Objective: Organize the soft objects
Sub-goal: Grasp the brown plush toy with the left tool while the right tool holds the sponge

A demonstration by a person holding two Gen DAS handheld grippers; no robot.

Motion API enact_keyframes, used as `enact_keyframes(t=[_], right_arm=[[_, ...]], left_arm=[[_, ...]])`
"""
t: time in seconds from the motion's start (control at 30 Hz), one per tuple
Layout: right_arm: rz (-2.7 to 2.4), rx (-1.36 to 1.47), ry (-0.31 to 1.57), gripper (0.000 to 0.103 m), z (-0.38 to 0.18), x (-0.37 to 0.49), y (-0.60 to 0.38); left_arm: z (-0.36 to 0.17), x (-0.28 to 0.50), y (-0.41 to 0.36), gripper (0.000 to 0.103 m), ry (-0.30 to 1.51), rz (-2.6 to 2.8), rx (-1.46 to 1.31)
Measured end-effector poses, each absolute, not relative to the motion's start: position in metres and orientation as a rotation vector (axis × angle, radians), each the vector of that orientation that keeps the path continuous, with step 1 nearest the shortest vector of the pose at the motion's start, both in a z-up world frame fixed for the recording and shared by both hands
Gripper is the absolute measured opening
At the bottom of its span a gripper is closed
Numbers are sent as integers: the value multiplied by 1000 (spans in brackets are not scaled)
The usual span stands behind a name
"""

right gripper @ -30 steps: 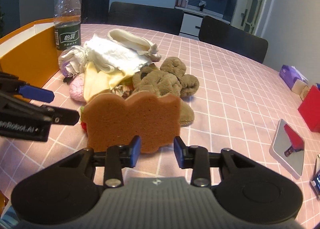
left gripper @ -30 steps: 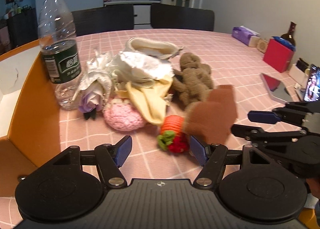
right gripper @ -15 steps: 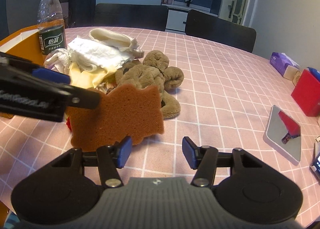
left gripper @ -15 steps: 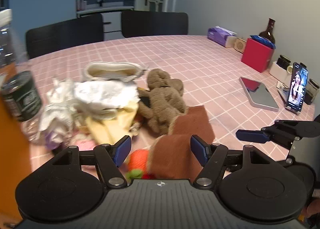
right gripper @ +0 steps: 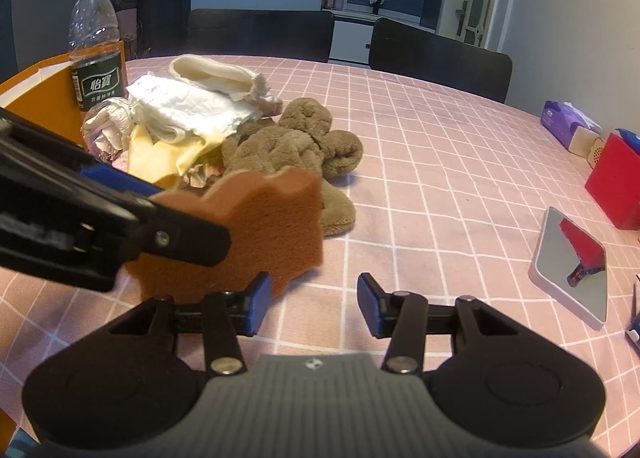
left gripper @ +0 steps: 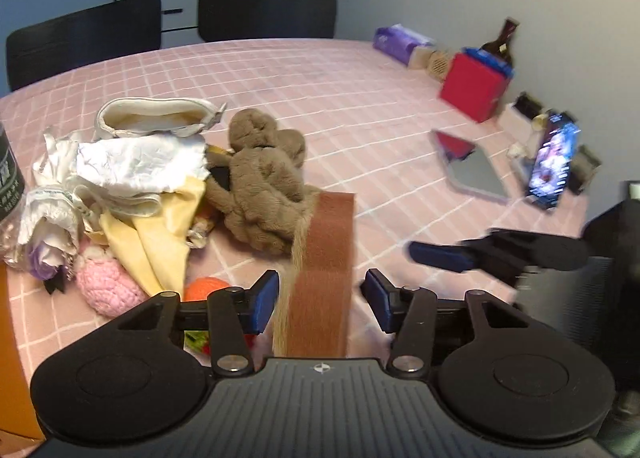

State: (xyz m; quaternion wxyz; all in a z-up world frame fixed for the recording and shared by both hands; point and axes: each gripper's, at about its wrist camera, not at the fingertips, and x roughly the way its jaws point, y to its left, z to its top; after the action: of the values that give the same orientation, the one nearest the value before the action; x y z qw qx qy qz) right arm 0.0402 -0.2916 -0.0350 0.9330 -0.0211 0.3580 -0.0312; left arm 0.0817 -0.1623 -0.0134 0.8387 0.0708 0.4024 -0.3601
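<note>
**Brown sponge stands on edge between spread fingers**

The flat brown sponge with a wavy cut edge [left gripper: 324, 270] has a coarse, porous face and a pale, fibrous scouring side. In the left wrist view it stands edge-on between the fingers of the left gripper [left gripper: 318, 304], whose blue pads are spread wider than the sponge; whether either pad touches it cannot be told. In the right wrist view the sponge's broad face [right gripper: 260, 234] shows, with a left finger [right gripper: 176, 234] lying across it.

The right gripper [right gripper: 314, 304] is just right of the sponge, its fingers spread wide and holding nothing; its left pad is just in front of the sponge's lower edge.

Behind the sponge lies a fuzzy tan plush toy [left gripper: 264, 194]. Left of the sponge sits a heap: crumpled white cloth [left gripper: 136, 164], a smooth yellow fabric piece [left gripper: 160, 238], a pink crocheted ball [left gripper: 106, 290] and an orange knitted toy [left gripper: 206, 288]. Beyond the heap stands a clear plastic water bottle [right gripper: 96, 54] with a green label carrying Chinese characters. All rest on the pink checked tablecloth [right gripper: 440, 186].
</note>
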Motion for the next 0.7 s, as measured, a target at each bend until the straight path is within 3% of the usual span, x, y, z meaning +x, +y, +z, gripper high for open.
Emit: enact_keyframes(t=[0.07, 0.2, 0.33, 0.43, 0.7], right_arm=[[-70, -40, 733, 48, -35, 38, -294], [-80, -34, 738, 53, -35, 35, -297], [-80, -34, 717, 54, -28, 34, -298], [-74, -44, 683, 62, -20, 39, -293], [-28, -43, 651, 72, -17, 82, -274]], left_arm=[[-19, 85, -169, 54, 868, -739, 166], [-27, 83, -174, 37, 885, -771, 137], [-16, 75, -162, 36, 841, -751, 81], [6, 69, -145, 36, 769, -707, 44], [23, 85, -105, 36, 653, -482, 44]])
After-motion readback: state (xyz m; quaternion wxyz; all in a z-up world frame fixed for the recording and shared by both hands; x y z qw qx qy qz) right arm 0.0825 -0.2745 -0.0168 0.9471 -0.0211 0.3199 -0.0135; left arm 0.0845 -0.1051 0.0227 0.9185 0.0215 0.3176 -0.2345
